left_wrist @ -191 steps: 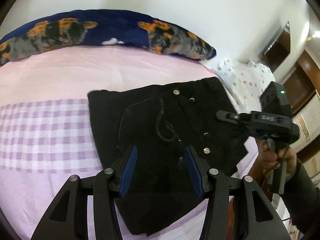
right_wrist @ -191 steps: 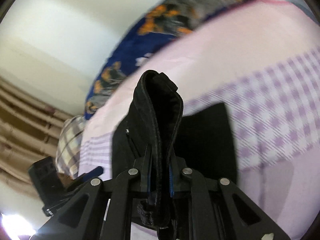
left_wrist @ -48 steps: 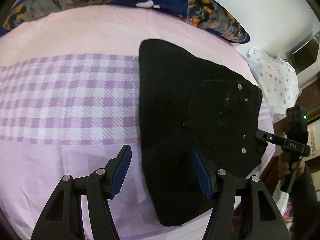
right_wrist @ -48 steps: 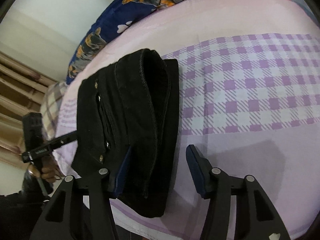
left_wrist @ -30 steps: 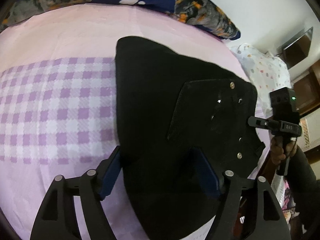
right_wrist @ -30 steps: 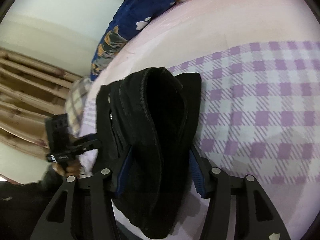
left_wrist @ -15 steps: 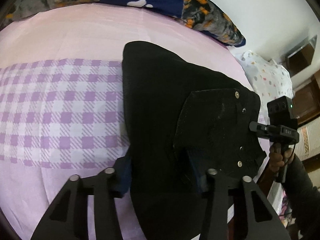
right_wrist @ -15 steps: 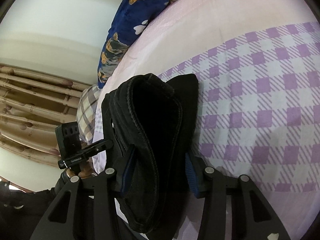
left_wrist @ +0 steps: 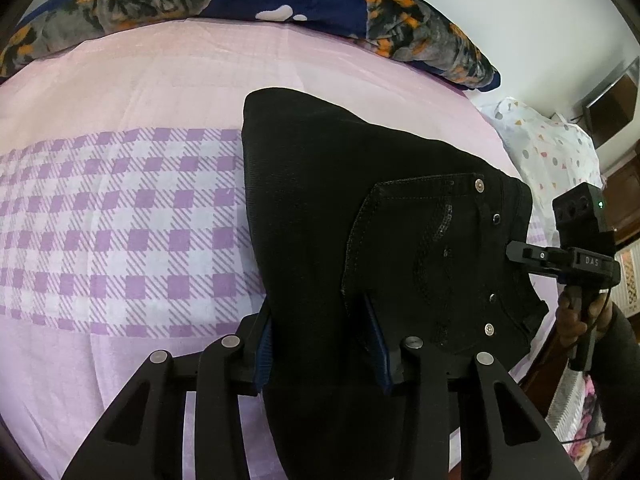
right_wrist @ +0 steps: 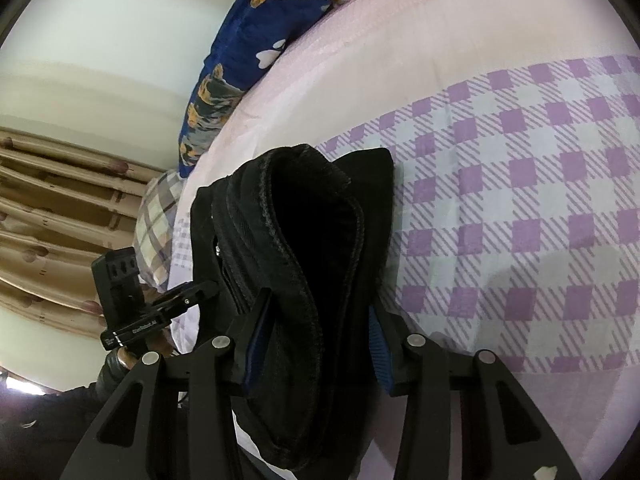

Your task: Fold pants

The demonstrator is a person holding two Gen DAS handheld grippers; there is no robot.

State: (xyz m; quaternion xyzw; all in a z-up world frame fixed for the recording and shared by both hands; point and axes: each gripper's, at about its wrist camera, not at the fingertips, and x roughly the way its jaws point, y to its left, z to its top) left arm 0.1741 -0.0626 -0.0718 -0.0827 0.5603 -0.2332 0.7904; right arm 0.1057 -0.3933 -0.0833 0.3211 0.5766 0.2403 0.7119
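Observation:
Black pants [left_wrist: 360, 240] lie folded into a thick bundle on a pink and purple checked bed sheet [left_wrist: 120, 232], back pocket with rivets facing up. My left gripper [left_wrist: 322, 332] has its blue-padded jaws around the near edge of the bundle, closing on the fabric. In the right wrist view the pants [right_wrist: 304, 248] show their stacked waistband end. My right gripper [right_wrist: 314, 344] has its jaws around that end, fabric filling the gap. Each gripper shows in the other's view: the right one [left_wrist: 516, 252] at the bundle's right edge, the left one [right_wrist: 200, 290] at its left edge.
A dark blue blanket with orange and grey animal print [left_wrist: 280, 4] lies along the far side of the bed. A white dotted pillow [left_wrist: 548, 148] sits at the right, a checked pillow [right_wrist: 156, 220] by brown curtains [right_wrist: 52, 216]. The bed edge runs near the bundle.
Both grippers were open over the bundle one second ago. They have moved in and narrowed around the folded pants, the left on the near edge, the right on the waistband end.

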